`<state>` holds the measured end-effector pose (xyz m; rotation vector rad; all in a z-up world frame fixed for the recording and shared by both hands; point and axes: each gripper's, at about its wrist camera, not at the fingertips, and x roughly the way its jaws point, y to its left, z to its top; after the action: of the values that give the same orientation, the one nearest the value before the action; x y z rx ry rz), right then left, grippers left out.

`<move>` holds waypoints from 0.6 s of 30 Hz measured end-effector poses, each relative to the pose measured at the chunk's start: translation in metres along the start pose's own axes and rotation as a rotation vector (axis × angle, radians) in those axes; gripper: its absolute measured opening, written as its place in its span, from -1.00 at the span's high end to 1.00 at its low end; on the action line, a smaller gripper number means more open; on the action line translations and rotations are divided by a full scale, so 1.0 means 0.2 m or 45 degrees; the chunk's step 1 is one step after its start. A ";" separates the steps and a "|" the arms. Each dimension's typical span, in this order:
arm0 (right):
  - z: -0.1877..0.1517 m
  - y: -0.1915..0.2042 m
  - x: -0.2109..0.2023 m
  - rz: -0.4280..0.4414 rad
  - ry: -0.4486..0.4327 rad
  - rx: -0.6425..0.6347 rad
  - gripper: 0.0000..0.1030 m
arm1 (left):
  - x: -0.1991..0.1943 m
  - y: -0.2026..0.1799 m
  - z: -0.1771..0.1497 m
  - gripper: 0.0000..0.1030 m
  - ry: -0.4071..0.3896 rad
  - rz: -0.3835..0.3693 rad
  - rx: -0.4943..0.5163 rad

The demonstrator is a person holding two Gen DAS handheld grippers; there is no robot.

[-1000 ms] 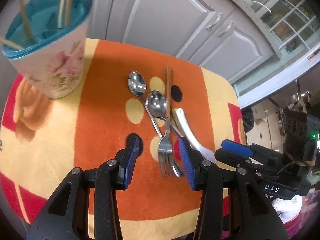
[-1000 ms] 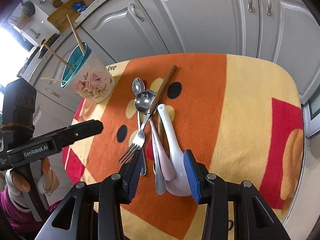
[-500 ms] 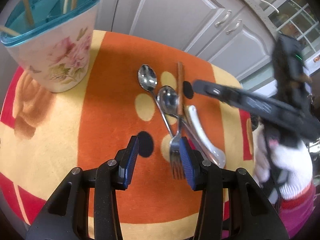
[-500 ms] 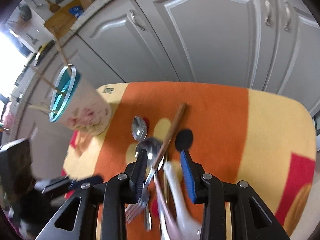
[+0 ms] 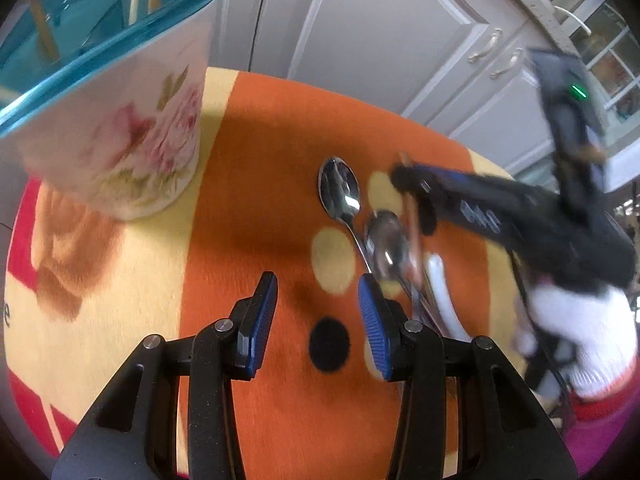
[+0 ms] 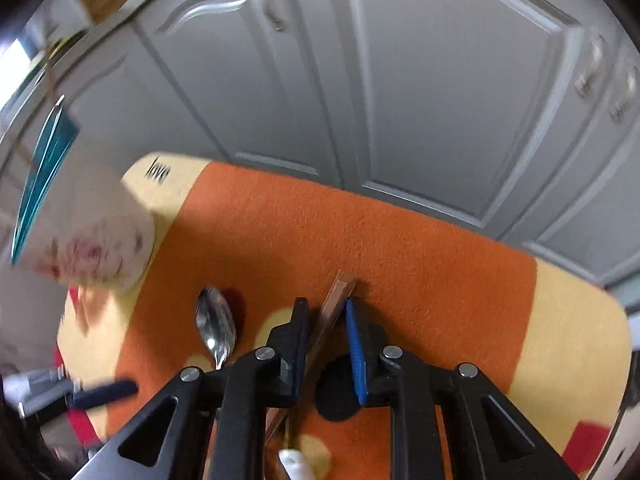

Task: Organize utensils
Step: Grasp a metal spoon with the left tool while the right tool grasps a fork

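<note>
Several utensils lie on the orange and yellow mat (image 5: 260, 152): a small steel spoon (image 5: 340, 192), a larger steel spoon (image 5: 386, 252), a white ceramic spoon (image 5: 440, 292) and a fork with a brown wooden handle (image 6: 340, 292). My right gripper (image 6: 326, 332) straddles that handle near its far end. Its jaws are closing, with a thin gap still showing at the blue pad. My left gripper (image 5: 316, 312) hangs open over bare mat just left of the spoons, with nothing between its fingers. The floral holder cup (image 5: 120, 132) with a teal rim stands at the mat's left.
Grey cabinet doors (image 6: 440, 100) stand close behind the mat's far edge. Several chopsticks lean in the cup. A white-gloved hand (image 5: 568, 328) holds the right gripper at the mat's right side. The mat's yellow right part (image 6: 572, 328) carries nothing.
My right gripper swept forward from the white spoon's bowl end to the far end of the fork's wooden handle, and its jaws narrowed. My left gripper drifted forward and lower, still open.
</note>
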<state>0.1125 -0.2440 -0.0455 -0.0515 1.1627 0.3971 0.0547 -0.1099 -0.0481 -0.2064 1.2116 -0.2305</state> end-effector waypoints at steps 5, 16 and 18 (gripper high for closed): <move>-0.10 -0.05 -0.06 0.015 0.026 -0.058 0.66 | 0.08 -0.02 0.08 0.20 -0.039 0.057 -0.004; -0.22 -0.15 -0.11 0.111 0.020 -0.002 0.67 | 0.16 -0.04 0.19 0.21 -0.148 0.113 -0.005; -0.21 -0.15 -0.10 0.120 0.020 0.007 0.67 | 0.16 -0.05 0.20 0.22 -0.152 0.103 0.004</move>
<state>0.0776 -0.2872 -0.0487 0.0049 1.1846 0.4779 0.1024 -0.1277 -0.0609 -0.1662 1.0988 -0.1475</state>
